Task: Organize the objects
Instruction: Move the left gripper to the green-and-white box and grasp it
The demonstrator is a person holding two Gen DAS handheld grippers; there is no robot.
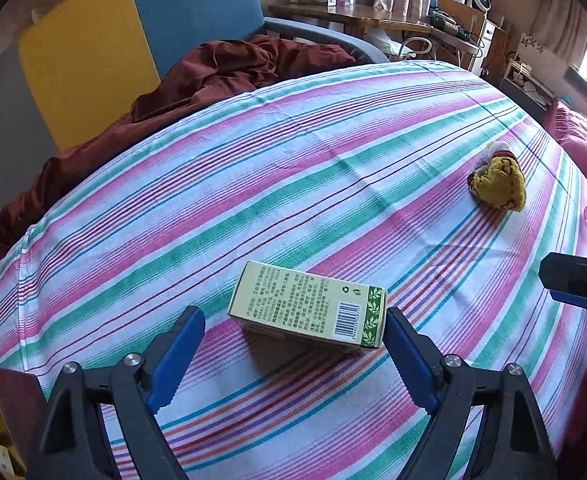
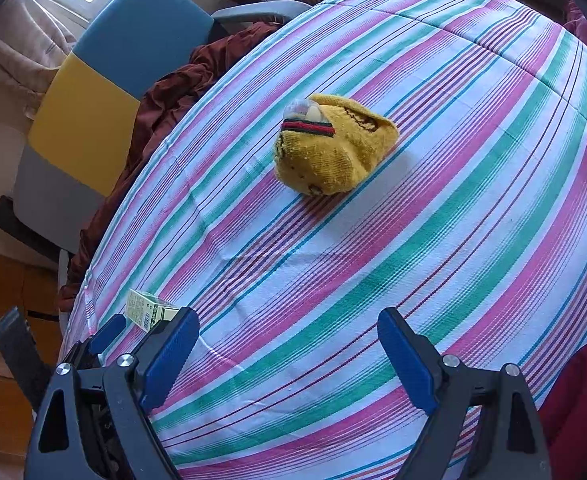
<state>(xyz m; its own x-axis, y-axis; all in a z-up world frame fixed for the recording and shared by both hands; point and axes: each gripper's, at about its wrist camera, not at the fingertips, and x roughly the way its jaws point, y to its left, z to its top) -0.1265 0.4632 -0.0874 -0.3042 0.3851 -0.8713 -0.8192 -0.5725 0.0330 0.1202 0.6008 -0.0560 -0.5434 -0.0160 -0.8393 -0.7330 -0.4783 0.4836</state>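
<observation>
Nearest the left wrist camera, the left gripper stands with its blue pads wide apart, and the green-and-cream carton lies flat on the striped sheet just ahead of the gap, held by nothing. The right-hand pad sits just beside the carton's leafy end; whether it touches is hard to tell. The right gripper is also spread wide and empty, pointing down at bare sheet, with the balled yellow sock well ahead of it.

The likely trouble is the carton's angle — it lies skewed across the gap, so closing pads could catch a corner and spin it away instead of squaring on its sides. The sheet is soft and may ruck under a low pad — dragging fabric along. The sock, loose and rounded, could squash or slip from a shallow pinch.
</observation>
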